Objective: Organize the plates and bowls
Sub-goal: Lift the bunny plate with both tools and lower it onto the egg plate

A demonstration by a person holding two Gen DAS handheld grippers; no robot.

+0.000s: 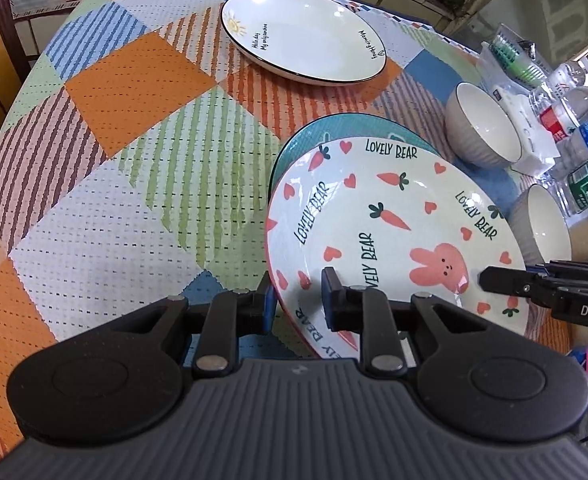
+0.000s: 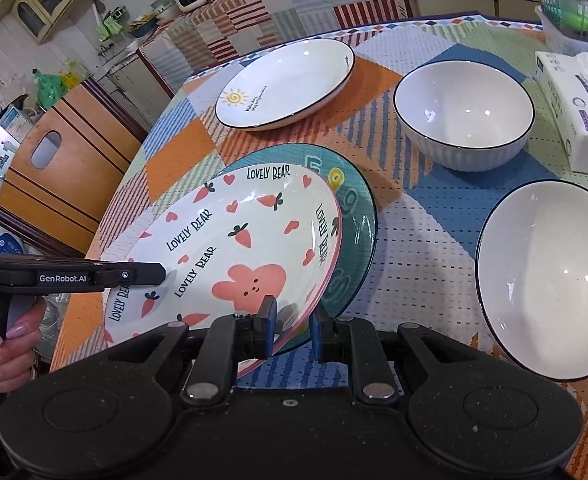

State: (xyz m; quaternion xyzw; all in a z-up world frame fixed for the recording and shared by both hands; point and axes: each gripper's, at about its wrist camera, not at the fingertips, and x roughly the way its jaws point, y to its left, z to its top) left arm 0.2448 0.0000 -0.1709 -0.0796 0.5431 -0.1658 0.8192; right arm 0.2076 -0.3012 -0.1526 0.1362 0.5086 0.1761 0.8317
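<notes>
Both grippers hold a cream plate (image 1: pixel 394 216) (image 2: pixel 229 240) printed with a pink bunny, carrots and "LOVELY BEAR". My left gripper (image 1: pixel 300 286) is shut on its near-left rim. My right gripper (image 2: pixel 294 312) is shut on the opposite rim. Each gripper also shows in the other's view: the right gripper (image 1: pixel 486 278) and the left gripper (image 2: pixel 161 270). The plate tilts over a teal plate (image 1: pixel 314 132) (image 2: pixel 358 216) lying on the tablecloth; I cannot tell whether they touch. A white plate with a sun (image 1: pixel 302 36) (image 2: pixel 289 80) lies farther back. Two white ribbed bowls (image 2: pixel 464 112) (image 2: pixel 546 276) stand to the right.
A tissue pack (image 2: pixel 578 108), a clear basket (image 2: pixel 574 8) and water bottles (image 1: pixel 574 120) crowd the table's right side. A wooden chair (image 2: pixel 65 168) stands beyond the left table edge. A person's hand (image 2: pixel 1 340) grips the left gripper's handle.
</notes>
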